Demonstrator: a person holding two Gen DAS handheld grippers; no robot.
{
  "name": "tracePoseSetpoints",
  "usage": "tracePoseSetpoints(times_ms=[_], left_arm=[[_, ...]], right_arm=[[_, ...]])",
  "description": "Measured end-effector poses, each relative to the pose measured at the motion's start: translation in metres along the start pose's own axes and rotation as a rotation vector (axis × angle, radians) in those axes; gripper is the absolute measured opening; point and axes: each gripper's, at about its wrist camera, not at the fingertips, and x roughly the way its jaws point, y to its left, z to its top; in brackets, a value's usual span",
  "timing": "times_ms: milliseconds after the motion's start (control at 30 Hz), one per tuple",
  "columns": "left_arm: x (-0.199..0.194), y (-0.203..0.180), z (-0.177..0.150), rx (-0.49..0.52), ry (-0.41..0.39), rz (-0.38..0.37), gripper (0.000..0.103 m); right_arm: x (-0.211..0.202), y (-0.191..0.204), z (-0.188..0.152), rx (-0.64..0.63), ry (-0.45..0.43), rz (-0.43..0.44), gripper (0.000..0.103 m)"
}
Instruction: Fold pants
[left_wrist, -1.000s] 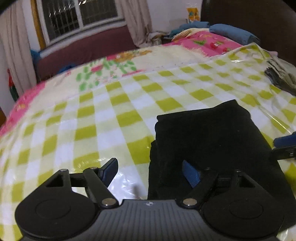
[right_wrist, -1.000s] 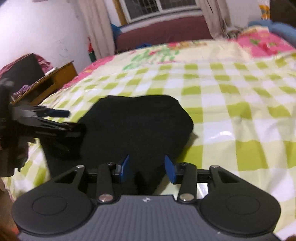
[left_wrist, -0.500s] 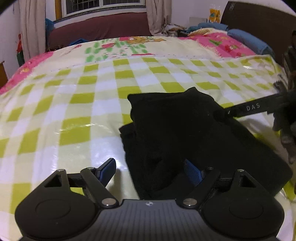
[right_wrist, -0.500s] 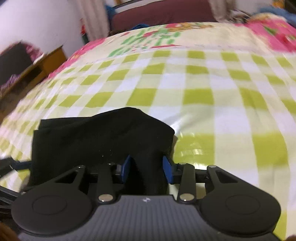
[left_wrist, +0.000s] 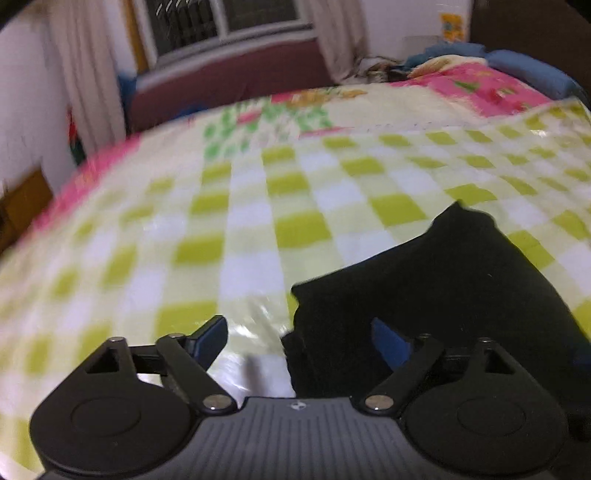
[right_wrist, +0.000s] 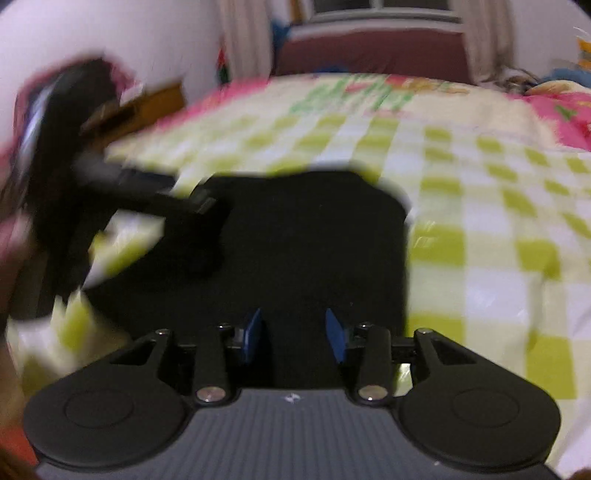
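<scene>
Bed's covered in a shiny green-and-white checked sheet (left_wrist: 258, 229), with a pink floral blanket (left_wrist: 491, 88) at upper right and a barred window (left_wrist: 225, 22) with curtains up top. The folded black pants (left_wrist: 443, 280) sit lower right in the left wrist view. Left gripper (left_wrist: 299, 339) is spread wide, its right finger over the fabric. Right gripper (right_wrist: 293, 336) hangs apart over the pants, gripping nothing.
</scene>
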Motion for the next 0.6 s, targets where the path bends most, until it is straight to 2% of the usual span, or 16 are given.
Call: tracePoseSetpoints(times_ms=[100,167,233,267,333,367,400,467,533,600], left_arm=[[-0.016,0.007,0.002,-0.048,-0.031,-0.007,0.101],[-0.036,0.009,-0.002,-0.047,-0.072,0.016,0.101],[-0.053,0.011,-0.014,-0.06,-0.091,0.044,0.101],[-0.059,0.01,-0.023,-0.055,-0.097,0.047,0.101],[-0.066,0.005,-0.039,-0.003,-0.087,0.079,0.101],[-0.065,0.002,-0.046,0.042,-0.067,0.102,0.102],[-0.067,-0.001,-0.051,0.078,-0.058,0.123,0.102],[-0.08,0.002,-0.051,0.081,-0.066,0.146,0.1],[-0.097,0.008,-0.05,0.049,-0.086,0.124,0.1],[-0.096,0.004,-0.054,0.063,-0.041,0.092,0.101]], right_arm=[[-0.014,0.006,0.011,0.007,-0.018,-0.019,0.042],[-0.033,0.014,0.016,-0.025,-0.099,0.006,0.04],[-0.034,0.024,0.016,-0.062,-0.139,0.005,0.043],[-0.029,0.028,0.014,-0.067,-0.127,0.03,0.043],[-0.01,0.036,0.007,-0.06,-0.051,0.086,0.04],[-0.001,0.041,0.001,-0.079,-0.025,0.076,0.04],[0.004,0.043,0.001,-0.095,-0.021,0.066,0.04],[-0.007,0.044,0.007,-0.09,-0.043,0.056,0.04],[-0.022,0.045,0.012,-0.087,-0.092,0.071,0.041],[-0.019,0.05,0.012,-0.081,-0.077,0.076,0.044]])
